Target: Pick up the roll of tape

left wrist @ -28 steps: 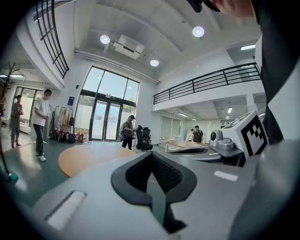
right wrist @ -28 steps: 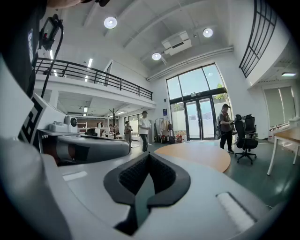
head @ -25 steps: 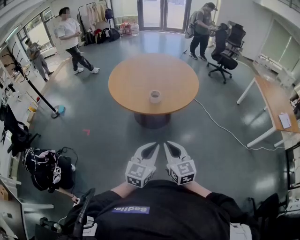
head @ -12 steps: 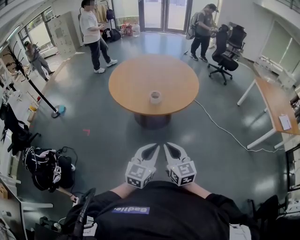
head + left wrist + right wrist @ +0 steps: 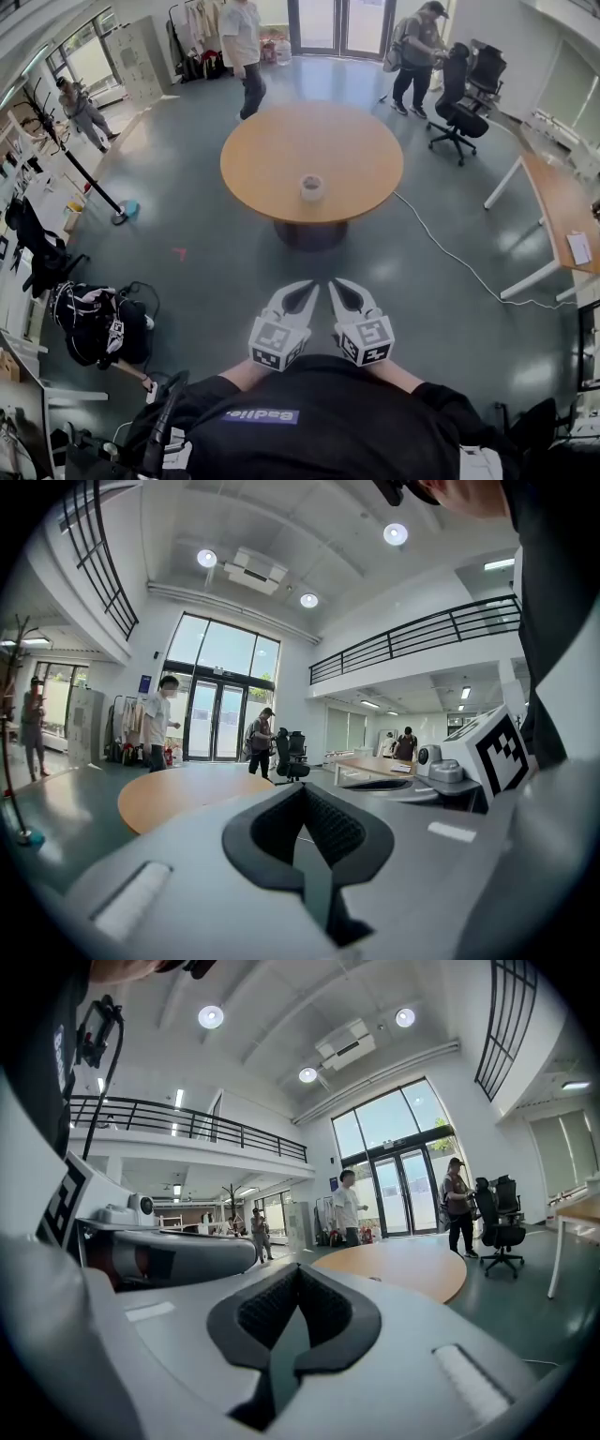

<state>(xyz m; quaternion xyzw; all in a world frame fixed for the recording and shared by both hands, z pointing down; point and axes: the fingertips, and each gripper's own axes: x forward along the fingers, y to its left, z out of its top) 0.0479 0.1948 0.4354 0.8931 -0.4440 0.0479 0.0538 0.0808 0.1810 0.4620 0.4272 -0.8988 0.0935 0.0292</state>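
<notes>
tape sits on round counter, toward near edge. left hand-held gripper and right hand-held gripper side by side over floor, well short of counter, jaws pressed together, both empty.

From my left gripper and right gripper to the round table I see only open floor, so the way ahead is free. The tabletop is bare on every side of the roll of tape. A white cable crosses the floor right of the pedestal, toward a desk. One person stands at the table's far edge; an office chair stands beyond its right. Dark bags lie well to my left.
</notes>
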